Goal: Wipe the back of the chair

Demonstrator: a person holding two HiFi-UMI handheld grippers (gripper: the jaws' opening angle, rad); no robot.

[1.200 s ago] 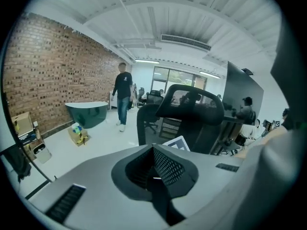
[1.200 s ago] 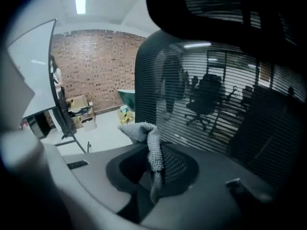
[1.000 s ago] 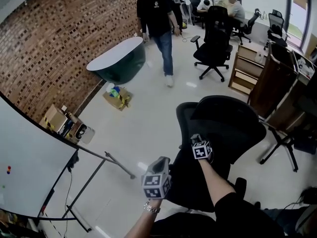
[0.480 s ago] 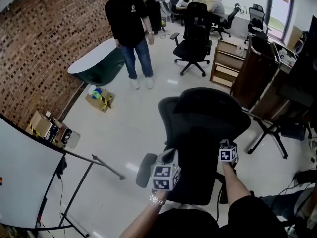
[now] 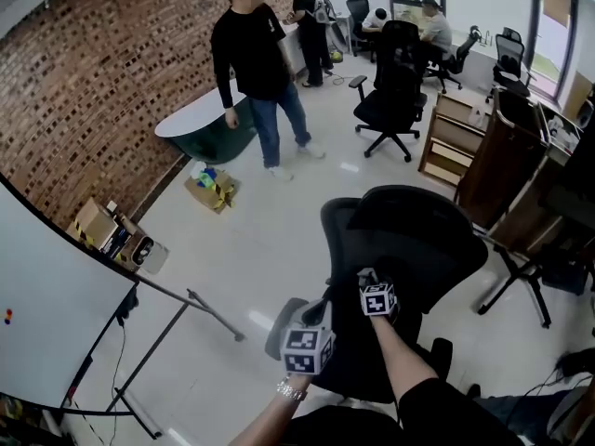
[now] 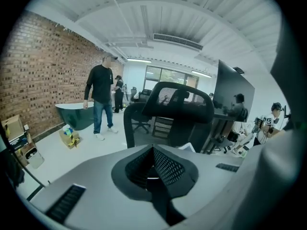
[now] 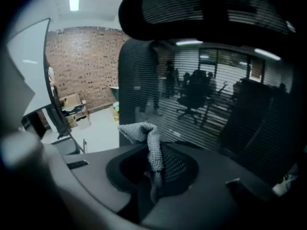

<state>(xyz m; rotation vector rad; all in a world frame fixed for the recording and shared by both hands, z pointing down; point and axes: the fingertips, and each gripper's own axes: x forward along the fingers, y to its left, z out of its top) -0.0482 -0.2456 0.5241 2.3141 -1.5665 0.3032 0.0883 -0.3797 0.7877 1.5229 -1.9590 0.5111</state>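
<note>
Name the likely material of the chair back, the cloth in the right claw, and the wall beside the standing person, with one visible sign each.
Chair back: black mesh, seemingly synthetic; the room shows through it.
Cloth: grey knitted or microfibre fabric, probably; nubbly surface, limp folds.
Wall: matt reddish brick; visible courses and joints.

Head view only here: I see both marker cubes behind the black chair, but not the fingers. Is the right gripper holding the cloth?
Observer: Yes. The right gripper is shut on a grey cloth, which sticks up from its fingers.
Operator: And the left?
Observer: The left gripper is shut, with nothing between its fingers.
Operator: What faces the right gripper?
Observer: The chair's mesh back fills its view, with the headrest above.
</note>
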